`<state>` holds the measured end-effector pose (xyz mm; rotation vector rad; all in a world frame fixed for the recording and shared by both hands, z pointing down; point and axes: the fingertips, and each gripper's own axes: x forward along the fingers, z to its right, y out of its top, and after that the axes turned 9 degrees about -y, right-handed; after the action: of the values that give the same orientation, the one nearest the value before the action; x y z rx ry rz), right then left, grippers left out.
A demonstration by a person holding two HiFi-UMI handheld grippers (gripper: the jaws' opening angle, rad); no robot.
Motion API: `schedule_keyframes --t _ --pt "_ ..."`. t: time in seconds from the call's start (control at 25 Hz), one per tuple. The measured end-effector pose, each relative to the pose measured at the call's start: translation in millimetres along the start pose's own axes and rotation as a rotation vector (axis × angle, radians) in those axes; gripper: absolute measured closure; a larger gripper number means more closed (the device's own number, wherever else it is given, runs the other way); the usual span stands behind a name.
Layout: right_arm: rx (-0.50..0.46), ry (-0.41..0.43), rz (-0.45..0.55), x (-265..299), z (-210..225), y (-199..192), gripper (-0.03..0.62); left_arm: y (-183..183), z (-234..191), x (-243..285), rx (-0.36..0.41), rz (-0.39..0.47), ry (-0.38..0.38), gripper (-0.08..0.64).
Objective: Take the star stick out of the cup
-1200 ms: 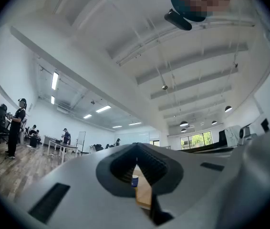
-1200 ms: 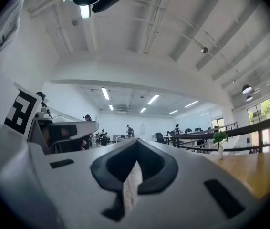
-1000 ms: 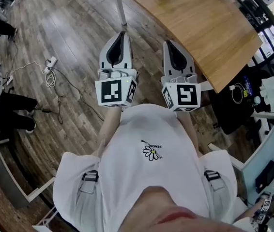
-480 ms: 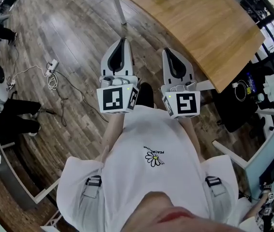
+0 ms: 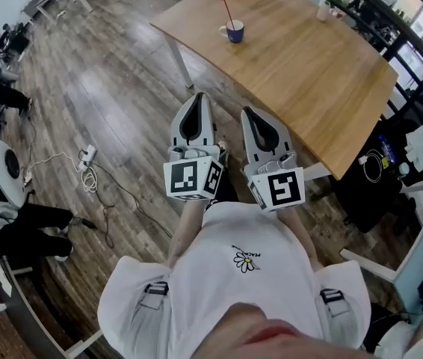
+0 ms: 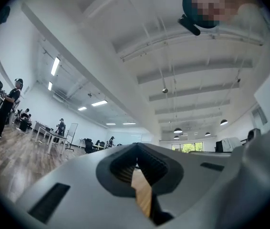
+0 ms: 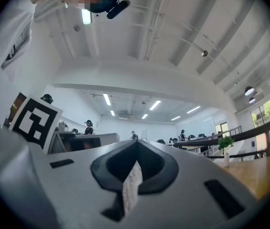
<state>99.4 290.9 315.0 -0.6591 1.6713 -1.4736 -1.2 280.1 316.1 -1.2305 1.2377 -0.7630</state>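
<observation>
star stick [image 5: 227, 7] stands tilted in the blue cup [image 5: 234, 31] on the wooden table [image 5: 309, 73], well apart from both tongs and ahead of them. left gripper [image 5: 196, 97] and right gripper [image 5: 248, 112]: jaws pressed together, nothing between them. only the head view shows cup and stick; both gripper views point up at the ceiling [image 6: 192, 56] and distant people [image 6: 6, 106]
</observation>
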Motion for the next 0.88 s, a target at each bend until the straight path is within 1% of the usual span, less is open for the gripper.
schedule_keyframes --t 0.08,0.12,0.2,0.28,0.44,0.52,0.64,0.72,0.8,0.88 --pt "-0.035 0.029 0.046 17.8 -5.7 8.0 0.586 1.0 -5.4 21.8 0.001 0.021 -0.032 0.545" --pt "-0.048 0.050 0.054 25.6 -9.6 7.3 0.586 0.2 -7.6 30.9 0.005 0.027 -0.042 0.545" --pt "-0.068 0.083 0.039 39.5 -13.6 -1.7 0.586 -4.5 -13.6 45.5 0.006 0.031 -0.050 0.545" --pt "-0.069 0.092 0.033 56.5 -11.1 -10.2 0.586 -10.6 -25.9 60.7 0.004 0.033 -0.053 0.545" --pt "-0.089 0.104 0.059 109.4 0.7 -23.6 0.586 -21.7 -61.0 100.6 -0.002 0.036 -0.058 0.545" --pt "-0.097 0.118 0.029 135.6 4.9 -33.0 0.586 -22.9 -77.3 120.4 -0.007 0.042 -0.066 0.545" --pt "-0.073 0.083 0.012 184.9 27.0 -26.0 0.586 -11.2 -102.7 163.6 0.013 0.053 -0.078 0.545" --pt "-0.099 0.029 0.016 221.1 50.8 -19.0 0.586 -5.7 -123.1 197.1 0.032 0.052 -0.086 0.545" --pt "-0.127 -0.012 0.011 255.2 69.4 -16.9 0.586 -4.1 -146.6 227.4 0.021 0.045 -0.088 0.545" --pt "-0.129 -0.026 -0.013 282.4 75.9 -20.7 0.586 -5.3 -169.1 248.5 -0.005 0.024 -0.090 0.545"
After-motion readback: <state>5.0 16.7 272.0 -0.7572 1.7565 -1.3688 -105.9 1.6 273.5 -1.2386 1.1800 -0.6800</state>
